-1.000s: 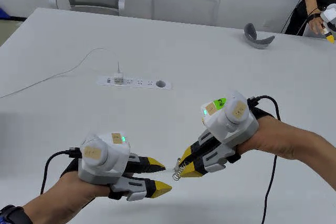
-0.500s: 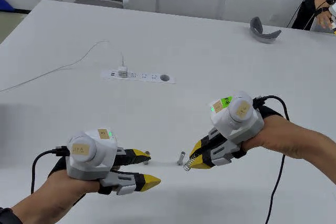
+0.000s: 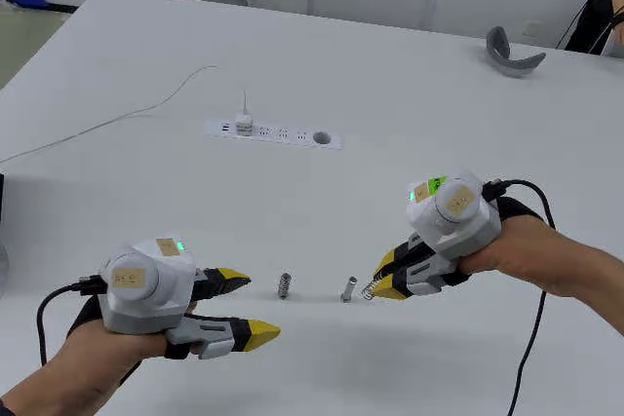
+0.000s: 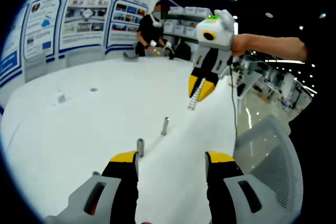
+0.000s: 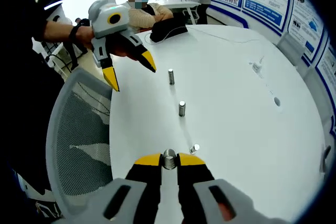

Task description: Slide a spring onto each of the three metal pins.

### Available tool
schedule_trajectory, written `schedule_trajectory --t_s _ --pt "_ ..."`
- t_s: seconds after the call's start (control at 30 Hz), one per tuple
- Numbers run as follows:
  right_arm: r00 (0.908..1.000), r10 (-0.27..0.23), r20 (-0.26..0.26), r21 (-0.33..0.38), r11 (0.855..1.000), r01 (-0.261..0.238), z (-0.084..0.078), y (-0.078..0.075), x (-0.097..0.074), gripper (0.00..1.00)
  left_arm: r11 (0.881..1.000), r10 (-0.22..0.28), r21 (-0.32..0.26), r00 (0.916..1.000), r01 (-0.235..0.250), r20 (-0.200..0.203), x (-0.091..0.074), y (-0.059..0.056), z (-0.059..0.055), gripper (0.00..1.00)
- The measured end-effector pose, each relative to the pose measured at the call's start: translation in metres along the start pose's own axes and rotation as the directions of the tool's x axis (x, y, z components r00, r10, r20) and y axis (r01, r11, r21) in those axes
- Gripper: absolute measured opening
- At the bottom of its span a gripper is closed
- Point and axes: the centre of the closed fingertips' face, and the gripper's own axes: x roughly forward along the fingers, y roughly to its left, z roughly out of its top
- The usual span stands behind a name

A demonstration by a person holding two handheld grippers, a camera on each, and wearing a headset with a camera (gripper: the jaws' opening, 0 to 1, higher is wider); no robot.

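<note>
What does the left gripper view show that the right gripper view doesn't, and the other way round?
Left gripper view: the right gripper from outside, held by a hand. Right gripper view: the left gripper from outside, jaws apart and empty, and a charger plug on the white table. Both: the spring pinched in the right gripper, side-on in one and end-on in the other, two upright pins, that table, a mesh chair.
</note>
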Motion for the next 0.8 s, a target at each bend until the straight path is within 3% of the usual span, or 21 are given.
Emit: schedule_trajectory --t_s 0.3,0.8 --pt "0.9996 -0.013 -0.027 0.007 1.0 0.013 -0.004 -0.013 0.012 0.12 0.994 0.087 -0.067 0.9962 -0.086 0.009 -0.019 0.022 -0.013 0.59" --pt "0.9981 -0.019 -0.058 -0.006 1.0 0.019 -0.007 -0.035 0.032 0.12 0.972 0.184 -0.144 0.9829 -0.183 -0.01 -0.044 0.04 -0.037 0.69"
